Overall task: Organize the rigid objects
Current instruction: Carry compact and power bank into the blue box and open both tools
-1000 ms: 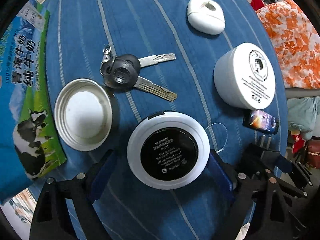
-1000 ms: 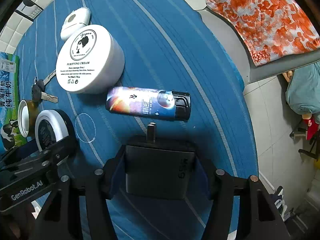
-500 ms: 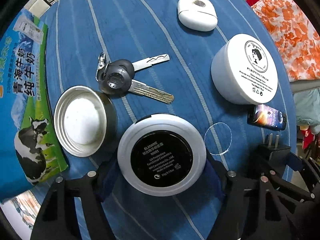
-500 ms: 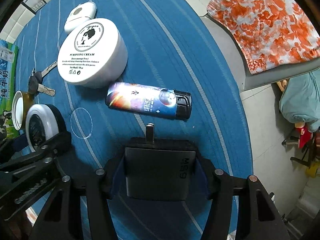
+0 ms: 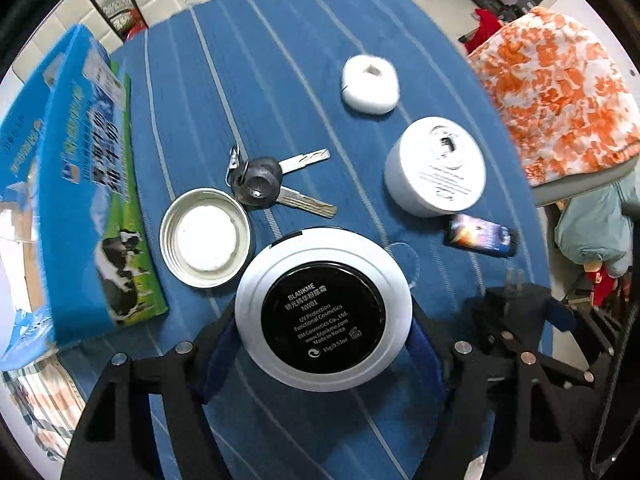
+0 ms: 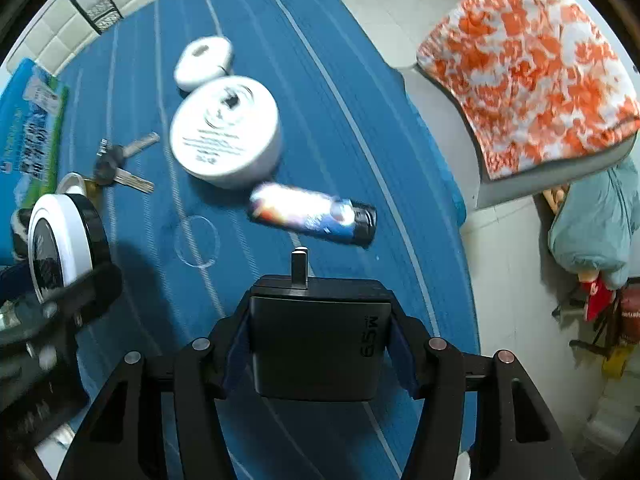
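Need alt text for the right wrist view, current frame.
The right gripper clamps a black charger, prongs forward, above a blue striped tablecloth; ahead lie a lighter, a white cream jar and keys.

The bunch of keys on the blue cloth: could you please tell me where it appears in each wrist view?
Left wrist: the keys lie just above centre, beyond the compact held in the left gripper.
Right wrist: the keys lie at the left, above that same compact.
Shared landmark: the white cream jar, to the keys' right in both views.
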`<state>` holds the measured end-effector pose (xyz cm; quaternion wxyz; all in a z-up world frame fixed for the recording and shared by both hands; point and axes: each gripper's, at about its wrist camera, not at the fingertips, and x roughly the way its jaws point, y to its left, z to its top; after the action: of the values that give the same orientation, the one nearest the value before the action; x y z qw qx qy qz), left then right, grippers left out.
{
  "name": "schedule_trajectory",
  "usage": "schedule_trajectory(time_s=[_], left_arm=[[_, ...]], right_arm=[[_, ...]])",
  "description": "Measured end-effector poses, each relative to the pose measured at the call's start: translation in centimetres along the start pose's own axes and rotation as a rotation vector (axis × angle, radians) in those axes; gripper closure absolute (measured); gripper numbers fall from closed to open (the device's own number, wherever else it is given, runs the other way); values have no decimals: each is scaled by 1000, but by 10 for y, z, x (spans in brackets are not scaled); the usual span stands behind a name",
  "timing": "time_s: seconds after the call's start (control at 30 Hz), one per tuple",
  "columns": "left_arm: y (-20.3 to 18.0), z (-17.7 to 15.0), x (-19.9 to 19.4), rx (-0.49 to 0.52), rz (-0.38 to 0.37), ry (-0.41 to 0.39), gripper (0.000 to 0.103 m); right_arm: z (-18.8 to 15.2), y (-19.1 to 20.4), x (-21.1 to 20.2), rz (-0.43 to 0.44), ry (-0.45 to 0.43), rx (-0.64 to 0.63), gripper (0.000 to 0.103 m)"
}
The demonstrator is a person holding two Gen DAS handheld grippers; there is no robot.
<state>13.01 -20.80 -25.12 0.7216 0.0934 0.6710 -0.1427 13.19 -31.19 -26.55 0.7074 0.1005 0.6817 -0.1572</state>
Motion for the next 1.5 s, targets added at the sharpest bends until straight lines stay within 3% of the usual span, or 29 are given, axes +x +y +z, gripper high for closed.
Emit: schedule_trajectory(time_s=[0.17, 0.4, 0.6, 0.77, 0.97, 1.17, 1.33, 1.5], left_arm=[[5, -4, -35, 6, -27, -69, 30], [48, -11, -95, -54, -40, -181, 30], [114, -24, -143, -157, -2, -260, 30], [193, -39, -164, -276, 61, -283, 30], [289, -46, -139, -433, 133, -228, 30], [350, -47, -72, -481, 146, -63, 30], [367, -34, -30, -461, 138, 31, 30], [374, -21, -6, -445, 147, 64, 30]], right_arm=[[3, 19, -39, 35, -59, -39, 41], [4, 78, -107, 131, -165, -123, 41], [2, 165, -147, 211, -226, -250, 41], [3, 242, -139, 241, -210, -325, 41], [19, 317, -92, 208, -128, -364, 41], [37, 357, -35, 140, -20, -366, 41], [39, 376, -4, 64, 27, -388, 41], [47, 385, 12, 27, 49, -384, 41]])
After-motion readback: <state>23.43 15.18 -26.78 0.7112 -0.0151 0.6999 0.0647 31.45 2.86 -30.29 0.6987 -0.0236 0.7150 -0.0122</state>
